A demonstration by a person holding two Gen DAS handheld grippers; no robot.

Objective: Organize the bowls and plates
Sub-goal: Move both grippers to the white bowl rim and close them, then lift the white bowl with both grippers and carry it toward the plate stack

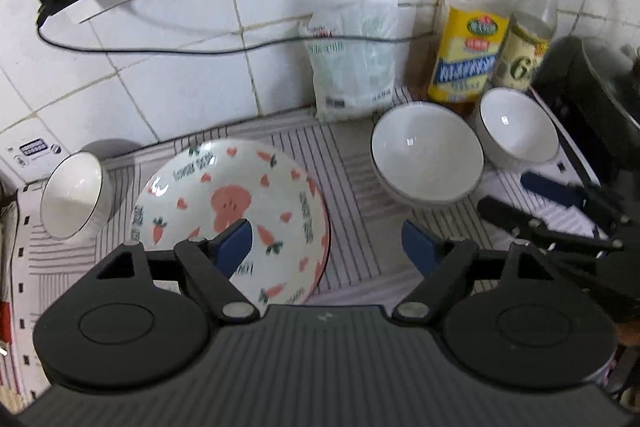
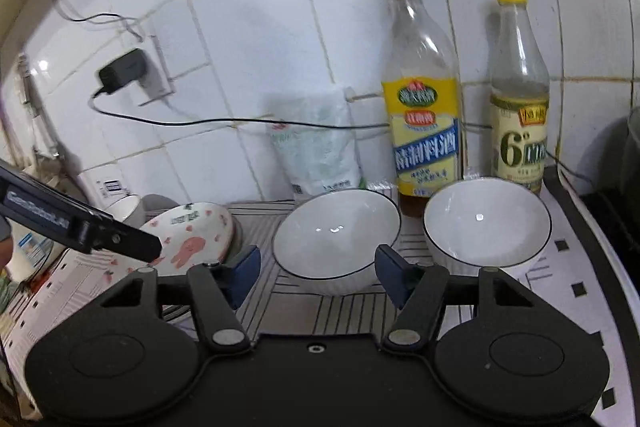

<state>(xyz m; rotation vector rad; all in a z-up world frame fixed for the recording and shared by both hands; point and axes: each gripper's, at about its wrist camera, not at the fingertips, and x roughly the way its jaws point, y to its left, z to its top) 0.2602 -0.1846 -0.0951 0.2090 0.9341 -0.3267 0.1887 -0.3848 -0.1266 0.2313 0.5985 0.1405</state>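
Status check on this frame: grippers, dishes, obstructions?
Left gripper open over carrot-print white plate. Right gripper open, empty, facing two dark-rimmed white bowls. Nothing gripped. Two glass bottles close behind bowls.

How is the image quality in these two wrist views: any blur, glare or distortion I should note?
Left wrist view: motion blur smears the bottle labels and salt bag; glare spots in the white bowls. Right wrist view: sharper labels, strong fisheye bending of the wall tiles, glare patch top centre.
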